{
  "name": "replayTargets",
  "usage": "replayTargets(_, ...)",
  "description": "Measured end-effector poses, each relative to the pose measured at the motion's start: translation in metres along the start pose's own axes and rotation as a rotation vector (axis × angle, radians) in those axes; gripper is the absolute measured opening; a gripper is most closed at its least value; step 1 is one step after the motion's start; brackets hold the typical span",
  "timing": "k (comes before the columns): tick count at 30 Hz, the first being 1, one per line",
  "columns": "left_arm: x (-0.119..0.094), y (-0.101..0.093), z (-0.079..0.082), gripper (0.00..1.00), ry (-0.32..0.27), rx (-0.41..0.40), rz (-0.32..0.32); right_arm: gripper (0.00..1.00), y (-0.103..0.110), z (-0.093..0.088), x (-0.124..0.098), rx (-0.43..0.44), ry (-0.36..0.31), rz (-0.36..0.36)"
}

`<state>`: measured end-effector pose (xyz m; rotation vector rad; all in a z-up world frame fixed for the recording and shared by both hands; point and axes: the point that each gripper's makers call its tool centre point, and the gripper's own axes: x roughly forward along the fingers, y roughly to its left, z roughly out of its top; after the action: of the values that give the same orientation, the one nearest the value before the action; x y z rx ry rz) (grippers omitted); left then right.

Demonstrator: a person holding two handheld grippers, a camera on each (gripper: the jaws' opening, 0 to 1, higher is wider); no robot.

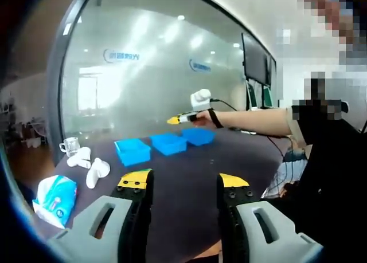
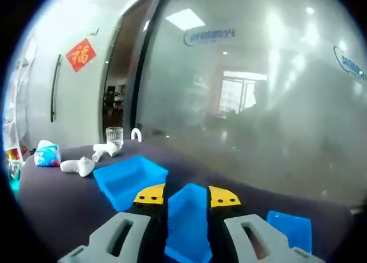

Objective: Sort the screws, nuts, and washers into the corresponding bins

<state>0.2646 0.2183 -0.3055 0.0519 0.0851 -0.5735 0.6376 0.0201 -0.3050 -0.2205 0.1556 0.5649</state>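
Currently, in the left gripper view, I see my left gripper (image 1: pixel 184 185) rising from six o'clock, its grey moulded jaws with yellow tips spread wide apart over a dark, matte table (image 1: pixel 183 217) and grasping nothing. At about eight o'clock lies a soft plastic packet (image 1: pixel 54 199), blue and white and crinkled. Just past it, toward nine o'clock, sit several smooth white rounded pieces (image 1: pixel 92 168), and behind them a clear glass cup (image 1: pixel 70 144). Near the centre, three bright blue bins (image 1: pixel 166 144) stand in a row, shallow, rectangular and hard-edged, close beside one another. Above them at about one o'clock, a person's outstretched arm (image 1: pixel 252 120) holds the right gripper (image 1: pixel 173 120), yellow-tipped, over the far side of the row. I cannot make out screws, nuts or washers on the table at this size.

In the right gripper view, my right gripper (image 2: pixel 187 197) rises from six o'clock with its yellow-tipped jaws slightly parted and released, nothing between them. At nine o'clock I see the same packet (image 2: pixel 47 154) and white pieces (image 2: pixel 77 167), then the glass cup (image 2: pixel 114 137). One blue bin (image 2: pixel 129 180) lies at about seven o'clock, the middle bin (image 2: pixel 188 223) sits directly beneath the jaws, and a third (image 2: pixel 289 228) shows at four o'clock. I cannot tell what the bins hold. A frosted glass wall (image 2: pixel 258 102) stands behind the table.
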Motion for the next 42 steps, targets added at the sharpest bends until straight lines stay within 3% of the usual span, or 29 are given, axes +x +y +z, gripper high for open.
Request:
replayTargets(4, 0.0, -0.002, 0.0, 0.43, 0.001, 0.001, -0.005, 0.25, 0.002, -0.004, -0.01, 0.0, -0.008, 0.007)
replayTargets(9, -0.001, -0.002, 0.001, 0.43, -0.004, 0.002, -0.003, 0.26, 0.012, -0.008, -0.037, 0.01, -0.04, 0.03)
replayTargets(18, 0.004, -0.004, -0.002, 0.43, -0.003, -0.007, -0.012, 0.29, 0.039, -0.01, -0.116, 0.005, -0.119, 0.102)
replayTargets(22, 0.007, -0.006, -0.003, 0.43, -0.006, -0.008, -0.02, 0.29, 0.042, -0.01, -0.147, 0.031, -0.15, 0.121)
replayTargets(25, 0.008, -0.008, -0.003, 0.43, -0.006, -0.007, -0.027, 0.29, 0.046, -0.015, -0.179, -0.005, -0.172, 0.114)
replayTargets(34, 0.011, -0.013, -0.004, 0.43, -0.004, -0.008, -0.041, 0.29, 0.043, -0.036, -0.255, 0.019, -0.194, 0.102)
replayTargets(42, 0.016, -0.018, -0.005, 0.44, -0.003, -0.006, -0.052, 0.29, 0.03, -0.063, -0.293, 0.047, -0.168, 0.073)
